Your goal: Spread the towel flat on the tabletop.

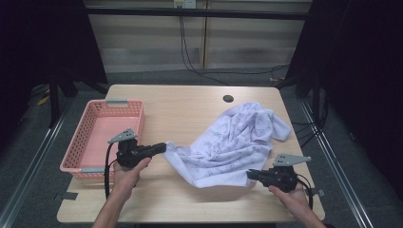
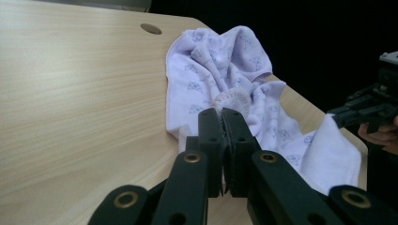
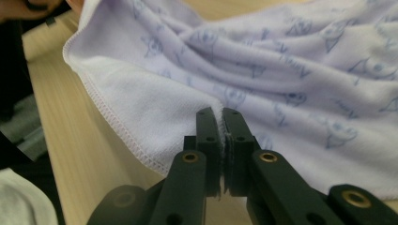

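Observation:
A pale lilac towel (image 1: pixel 233 140) with a small blue print lies crumpled across the right half of the wooden table (image 1: pixel 190 114). My left gripper (image 1: pixel 164 148) is shut on the towel's left corner (image 2: pixel 230 101), which bunches between the jaws. My right gripper (image 1: pixel 250 175) is shut on the towel's near right edge (image 3: pixel 220 123), the cloth pinched between its jaws with the stitched hem (image 3: pixel 117 126) running off to the left. The towel hangs stretched between the two grips, slightly lifted at the front. The right gripper (image 2: pixel 363 112) also appears at the far right of the left gripper view.
A pink plastic basket (image 1: pixel 81 142) stands at the table's left edge, just behind my left hand. A round cable hole (image 1: pixel 228 98) sits near the table's far edge. Dark curtains flank the table; cables run along the floor behind.

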`<control>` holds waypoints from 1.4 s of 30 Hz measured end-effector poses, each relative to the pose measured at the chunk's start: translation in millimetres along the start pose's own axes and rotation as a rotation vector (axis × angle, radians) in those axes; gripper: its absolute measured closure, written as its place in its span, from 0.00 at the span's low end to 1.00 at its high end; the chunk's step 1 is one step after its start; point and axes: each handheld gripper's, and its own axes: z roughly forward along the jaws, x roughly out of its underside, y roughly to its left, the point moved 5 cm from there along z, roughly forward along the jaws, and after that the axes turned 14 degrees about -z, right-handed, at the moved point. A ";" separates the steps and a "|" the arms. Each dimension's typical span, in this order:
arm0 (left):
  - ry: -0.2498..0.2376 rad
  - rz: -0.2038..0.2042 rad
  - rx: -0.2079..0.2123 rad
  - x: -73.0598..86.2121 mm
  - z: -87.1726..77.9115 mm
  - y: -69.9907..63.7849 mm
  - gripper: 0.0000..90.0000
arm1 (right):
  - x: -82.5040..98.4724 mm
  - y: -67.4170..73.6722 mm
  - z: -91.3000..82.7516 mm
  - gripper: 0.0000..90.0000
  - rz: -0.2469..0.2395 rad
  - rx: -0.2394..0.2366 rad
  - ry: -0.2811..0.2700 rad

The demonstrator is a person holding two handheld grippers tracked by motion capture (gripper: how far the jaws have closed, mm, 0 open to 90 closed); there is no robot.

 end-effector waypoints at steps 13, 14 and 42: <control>-0.108 0.020 0.039 -46.3 -11.9 -22.8 0.98 | -88.3 -49.0 -44.0 0.97 0.039 0.060 -0.253; -0.127 0.022 0.049 -52.9 -13.7 -26.7 0.98 | -97.1 -53.1 -46.1 0.97 0.033 0.071 -0.259; -0.248 0.217 0.098 -87.0 -75.7 -117.0 0.98 | -178.3 -47.5 -136.9 0.97 -0.097 0.162 -0.416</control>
